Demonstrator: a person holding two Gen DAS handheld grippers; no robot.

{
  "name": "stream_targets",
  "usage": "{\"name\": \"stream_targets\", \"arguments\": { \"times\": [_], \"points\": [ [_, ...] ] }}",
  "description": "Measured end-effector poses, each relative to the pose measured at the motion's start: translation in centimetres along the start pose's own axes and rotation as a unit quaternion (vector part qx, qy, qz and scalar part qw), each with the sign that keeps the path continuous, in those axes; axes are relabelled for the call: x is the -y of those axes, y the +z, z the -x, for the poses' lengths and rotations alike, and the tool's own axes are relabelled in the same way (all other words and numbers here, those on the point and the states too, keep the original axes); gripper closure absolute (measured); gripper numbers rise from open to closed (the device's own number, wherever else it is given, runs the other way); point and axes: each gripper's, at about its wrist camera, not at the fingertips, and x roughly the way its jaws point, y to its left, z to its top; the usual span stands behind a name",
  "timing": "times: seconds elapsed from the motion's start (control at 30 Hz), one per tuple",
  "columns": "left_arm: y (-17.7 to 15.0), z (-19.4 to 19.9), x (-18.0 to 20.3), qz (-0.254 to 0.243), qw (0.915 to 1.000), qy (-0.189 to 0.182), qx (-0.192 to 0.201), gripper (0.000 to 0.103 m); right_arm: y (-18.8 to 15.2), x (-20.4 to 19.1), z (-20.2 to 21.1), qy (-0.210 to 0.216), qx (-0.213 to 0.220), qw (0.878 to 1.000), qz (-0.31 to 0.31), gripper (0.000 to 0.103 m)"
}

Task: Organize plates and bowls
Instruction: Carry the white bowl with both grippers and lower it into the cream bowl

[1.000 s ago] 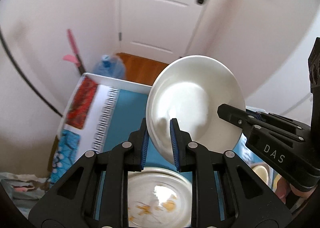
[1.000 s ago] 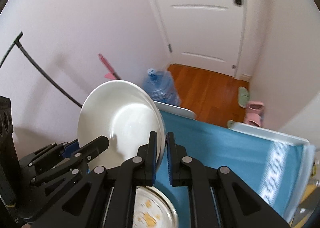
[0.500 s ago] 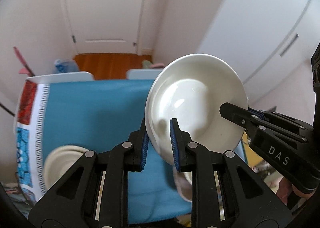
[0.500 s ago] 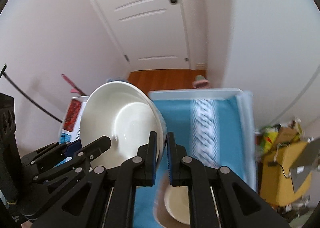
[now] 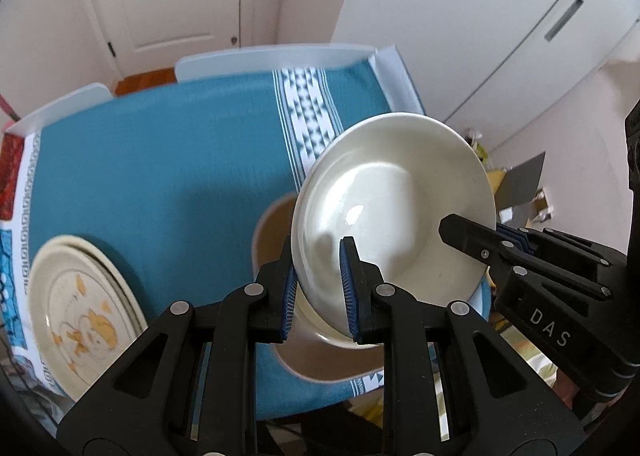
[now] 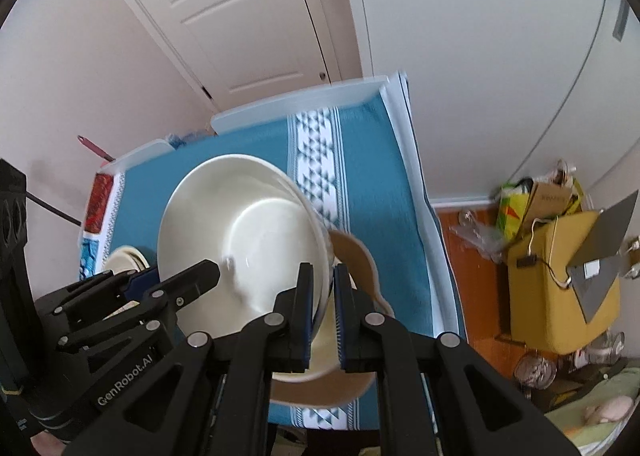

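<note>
white bowl (image 5: 394, 200) rim pinched by left gripper (image 5: 318, 288), right gripper (image 6: 323, 310)

- The bowl (image 5: 394, 200) is plain glossy cream-white
- The tablecloth (image 5: 168, 160) is teal, crossed by a white band (image 5: 308, 116) of small teal triangles (a red patch sits at its far left edge)
- The plate (image 5: 80, 320) is cream with orange cartoon figures
- The dish (image 6: 356, 260) under the bowl is tan-brown
- Both grippers are black with blue pads (image 5: 346, 288)
- The door (image 6: 240, 16) is white

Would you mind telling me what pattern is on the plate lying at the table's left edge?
The plate is cream with orange cartoon figures, a cat-like one among them; the left wrist view shows it best.
</note>
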Motion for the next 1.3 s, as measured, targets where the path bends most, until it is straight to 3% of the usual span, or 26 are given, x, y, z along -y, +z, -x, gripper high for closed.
{"name": "stream_targets", "arguments": {
  "times": [0.27,0.57,1.3],
  "points": [
    [-1.0,-2.7,-1.1,-0.001,0.9991,0.017,-0.040,0.085,-1.6,1.1,-2.5,-0.001,-0.032,0.999,0.006,0.094],
    [-1.1,-2.9,-0.7,-0.025,0.9974,0.046,-0.050,0.085,-2.4,0.9,-3.6,-0.004,-0.051,0.999,0.009,0.094],
    [-0.6,-3.6,-0.1,-0.046,0.9931,0.066,-0.085,0.085,-2.2,0.5,-4.0,-0.013,-0.075,0.997,0.013,0.092]
  ]
}}
